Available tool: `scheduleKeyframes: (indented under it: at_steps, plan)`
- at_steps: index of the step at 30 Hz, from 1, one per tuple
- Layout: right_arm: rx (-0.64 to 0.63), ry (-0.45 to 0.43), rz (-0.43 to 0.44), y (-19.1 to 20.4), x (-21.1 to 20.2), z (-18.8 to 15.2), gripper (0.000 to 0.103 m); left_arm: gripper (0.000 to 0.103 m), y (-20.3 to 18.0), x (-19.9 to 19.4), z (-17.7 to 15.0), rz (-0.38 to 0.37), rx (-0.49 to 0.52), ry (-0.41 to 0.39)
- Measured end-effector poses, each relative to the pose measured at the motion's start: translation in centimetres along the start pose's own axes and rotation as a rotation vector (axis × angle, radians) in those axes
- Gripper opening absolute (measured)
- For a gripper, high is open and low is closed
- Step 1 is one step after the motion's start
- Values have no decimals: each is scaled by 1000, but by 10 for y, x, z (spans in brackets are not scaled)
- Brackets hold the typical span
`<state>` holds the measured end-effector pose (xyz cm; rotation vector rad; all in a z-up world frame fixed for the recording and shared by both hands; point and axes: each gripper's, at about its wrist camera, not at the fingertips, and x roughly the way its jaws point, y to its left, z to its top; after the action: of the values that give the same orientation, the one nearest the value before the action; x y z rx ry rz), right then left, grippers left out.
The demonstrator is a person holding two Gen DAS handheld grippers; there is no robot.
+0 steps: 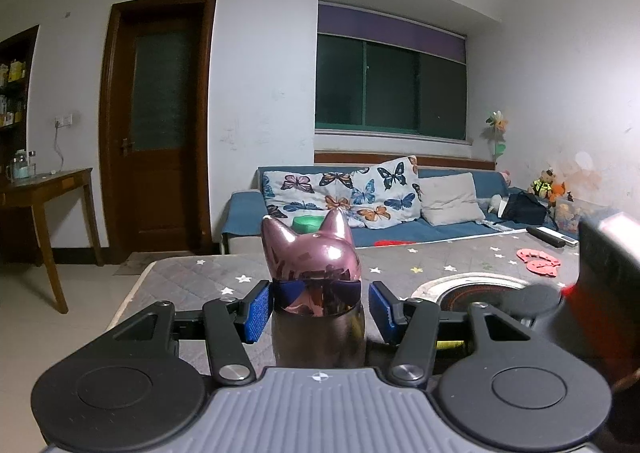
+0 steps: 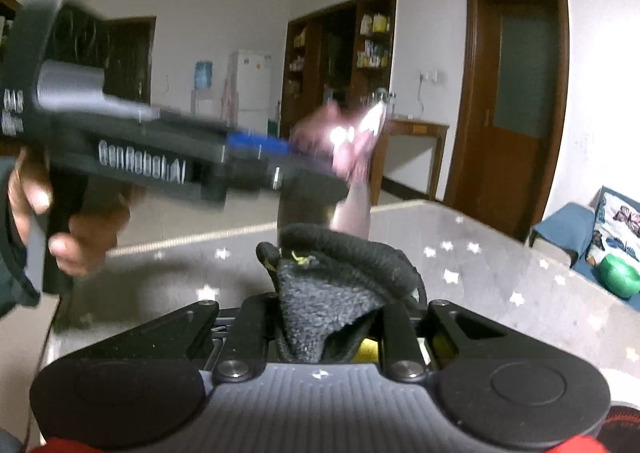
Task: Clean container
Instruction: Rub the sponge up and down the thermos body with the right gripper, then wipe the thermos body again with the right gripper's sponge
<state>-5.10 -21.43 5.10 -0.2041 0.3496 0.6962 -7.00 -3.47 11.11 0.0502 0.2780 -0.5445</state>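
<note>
A grey quilted cover with white stars (image 1: 400,265) lies over the bench, its near-left edge dropping to a pale tiled floor (image 1: 60,313). Beyond the far edge stands a blue sofa (image 1: 440,229) with butterfly-print cushions (image 1: 360,189) under a dark window (image 1: 390,85); a brown wooden door (image 1: 160,121) and a small wooden side table (image 1: 52,189) stand to the left, with open floor between them and the bench.

The left tongs (image 1: 319,299) are clenched on the shiny pink metal bottle with a cat-ear lid (image 1: 316,265), blue pads (image 1: 259,303) pressing its neck on both sides; the bottle is held upright above the cover. A round dark-centred plate (image 1: 472,293) lies on the cover to its right.

In the right wrist view, the right tongs (image 2: 328,317) grip a dark grey fluffy cloth (image 2: 332,293), bunched upward between the fingers just below the blurred bottle (image 2: 352,157). A hand (image 2: 72,221) grips the other tool's handle at the left. A green bowl (image 2: 618,277) sits on the sofa at the right, well apart.
</note>
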Motion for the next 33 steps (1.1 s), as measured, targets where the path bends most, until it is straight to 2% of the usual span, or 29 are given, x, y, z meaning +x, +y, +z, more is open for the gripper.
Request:
scheduleKeyframes:
  at_steps: [5,11,16,22,33]
  plan:
    - [54,57,11,0,15,-19,18,56,-1,1,-1,6,-7,-1]
    - [176,126,38,-15,31,-37,18,56,0,1,-3,8,-28,1]
    - [218,138,47,-16,28,-43,18,56,1,1,-3,8,-38,2]
    - [188,95,29,-12,18,-29,18,56,3,0,-2,6,-44,-6]
    - [66,-86,1,-10,-22,25,18,56,6,-1,-2,3,-55,-15]
